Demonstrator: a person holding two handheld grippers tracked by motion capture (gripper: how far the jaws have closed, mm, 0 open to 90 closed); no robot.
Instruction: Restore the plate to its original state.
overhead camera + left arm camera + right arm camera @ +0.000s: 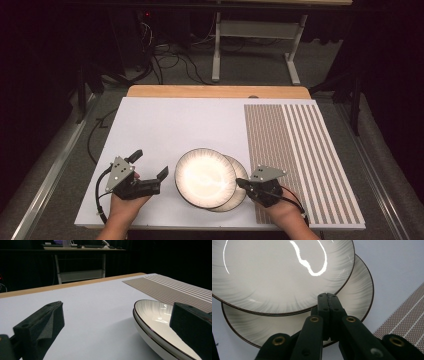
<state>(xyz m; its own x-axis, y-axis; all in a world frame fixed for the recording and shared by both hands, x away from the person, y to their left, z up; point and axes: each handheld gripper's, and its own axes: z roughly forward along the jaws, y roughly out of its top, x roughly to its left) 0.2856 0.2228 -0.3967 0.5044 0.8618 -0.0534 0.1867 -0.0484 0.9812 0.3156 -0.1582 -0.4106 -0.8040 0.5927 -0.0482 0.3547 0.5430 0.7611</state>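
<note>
Two white plates with dark rims and grey streaks lie stacked off-centre near the front of the table. The upper plate half covers the lower plate. My left gripper rests on the table just left of the plates, open, its far jaw close to the plates' rim and nothing between the jaws. At the plates' right side my right gripper is shut, its tips over the lower plate right at the upper plate's rim, holding nothing.
The plates lie on a white sheet over a wooden table. A brown striped mat covers the right part. Beyond the table, a desk frame and cables stand on the dark floor.
</note>
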